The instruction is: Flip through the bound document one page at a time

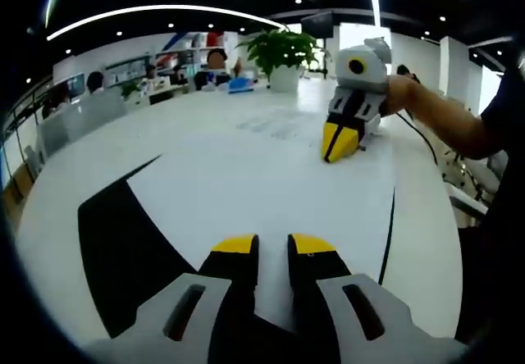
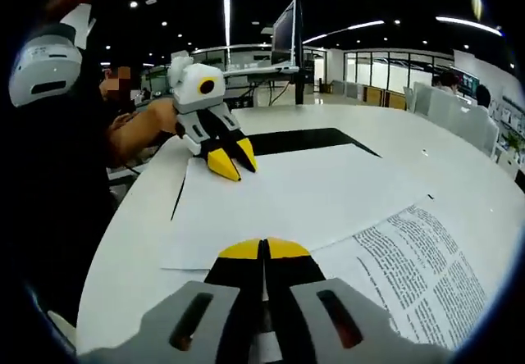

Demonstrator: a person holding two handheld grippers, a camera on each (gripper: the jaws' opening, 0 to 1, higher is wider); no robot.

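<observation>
A white counter [image 1: 98,134] in an open office is seen in the left gripper view. The left gripper [image 1: 272,245] rises from 6 o'clock, its yellow-tipped fingers [image 1: 236,244] set narrowly apart with a small gap between them, and nothing is held. Beneath them a blank white page [image 1: 262,184] of the bound document is spread flat, with a black mat [image 1: 115,241] showing past its edge at 8 o'clock. At 2 o'clock the right gripper [image 1: 338,141] is held by a hand [image 1: 399,93], its yellow tips lowered onto the far part of the paper. A potted plant [image 1: 283,52] stands on the counter at 12 o'clock.

In the right gripper view, the right gripper [image 2: 264,249] rises from 6 o'clock with its fingers [image 2: 242,251] pressed together; a page edge lies at the tips, but it cannot be told whether paper is pinched. A printed page [image 2: 418,274] of the document lies at 4 o'clock, partly covered by the blank sheet [image 2: 287,196]. The left gripper [image 2: 230,163] is seen at 11 o'clock, tips resting on that sheet, held by a person [image 2: 49,159] at 9 o'clock. A monitor [image 2: 285,32] stands at 12 o'clock.
</observation>
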